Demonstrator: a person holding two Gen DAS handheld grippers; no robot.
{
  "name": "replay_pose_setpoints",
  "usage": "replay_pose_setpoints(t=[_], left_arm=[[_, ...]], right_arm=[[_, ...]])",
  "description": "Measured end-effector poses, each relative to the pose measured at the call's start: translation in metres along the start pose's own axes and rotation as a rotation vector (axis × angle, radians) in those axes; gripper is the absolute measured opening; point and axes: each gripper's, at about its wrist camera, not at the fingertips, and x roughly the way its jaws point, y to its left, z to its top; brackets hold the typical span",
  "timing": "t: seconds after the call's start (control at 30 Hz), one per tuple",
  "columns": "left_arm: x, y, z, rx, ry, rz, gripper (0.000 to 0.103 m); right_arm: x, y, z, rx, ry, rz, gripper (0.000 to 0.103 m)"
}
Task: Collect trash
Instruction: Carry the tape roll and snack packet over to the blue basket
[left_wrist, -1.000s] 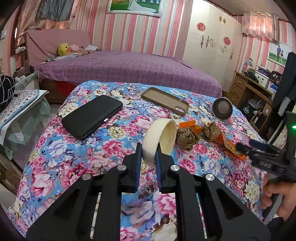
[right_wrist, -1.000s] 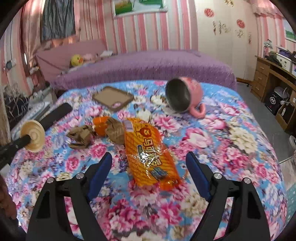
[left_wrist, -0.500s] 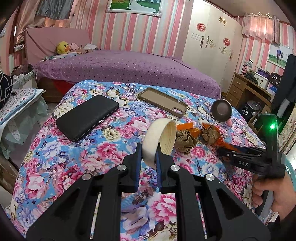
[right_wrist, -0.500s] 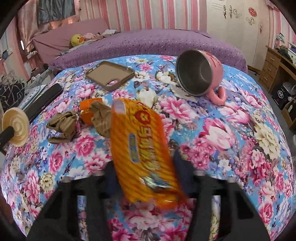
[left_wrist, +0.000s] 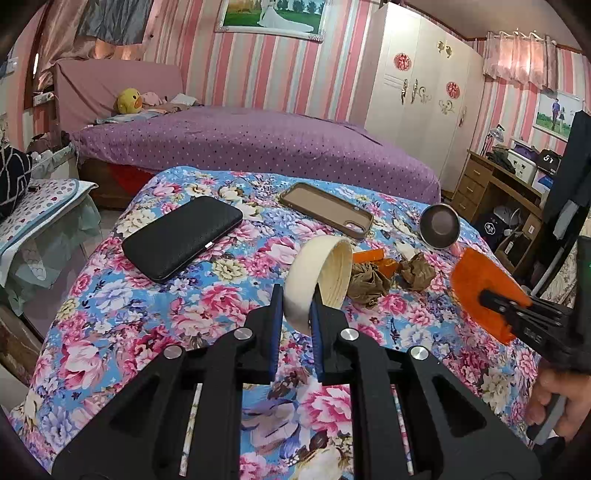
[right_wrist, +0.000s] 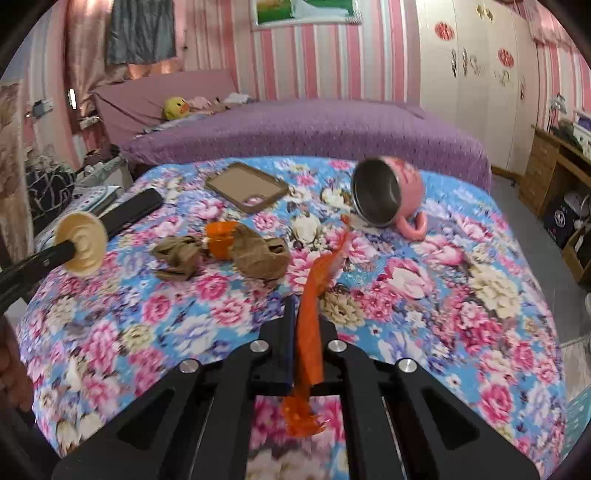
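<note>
My right gripper (right_wrist: 308, 314) is shut on an orange snack wrapper (right_wrist: 314, 295), which stands edge-on between the pads, lifted off the floral cloth. The left wrist view shows that wrapper (left_wrist: 480, 291) hanging at the right, held by the right gripper (left_wrist: 491, 299). My left gripper (left_wrist: 295, 310) is shut on the rim of a cream bowl (left_wrist: 319, 277), tipped on its side; the bowl (right_wrist: 81, 242) appears at the left in the right wrist view. Two crumpled brown paper wads (right_wrist: 177, 253) (right_wrist: 258, 254) and an orange scrap (right_wrist: 219, 240) lie on the cloth ahead.
On the floral tablecloth (left_wrist: 110, 314) lie a black wallet (left_wrist: 181, 236), a brown phone case (left_wrist: 327, 210) and a pink mug (right_wrist: 388, 192) on its side. A purple bed (left_wrist: 240, 140) stands behind, a wooden desk (left_wrist: 498, 184) at the right. A hand (left_wrist: 561, 398) grips the right tool.
The right gripper went from wide open over the flat wrapper to shut on it, and lifted it edge-on off the cloth. The left gripper kept still with the bowl.
</note>
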Motion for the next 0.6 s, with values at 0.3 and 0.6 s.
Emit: replay_pose_setpoints(t=[0.3, 0.6], left_arm=[[-0.018, -0.011, -0.004, 0.004, -0.038, -0.022, 0.013], [-0.036, -0.025, -0.008, 0.015, -0.078, -0.038, 0.013]], right_arm=[[-0.047, 0.0, -0.005, -0.033, -0.119, 0.029, 0.003], [-0.073, -0.009, -0.011, -0.041, -0.177, 0.034, 0.002]])
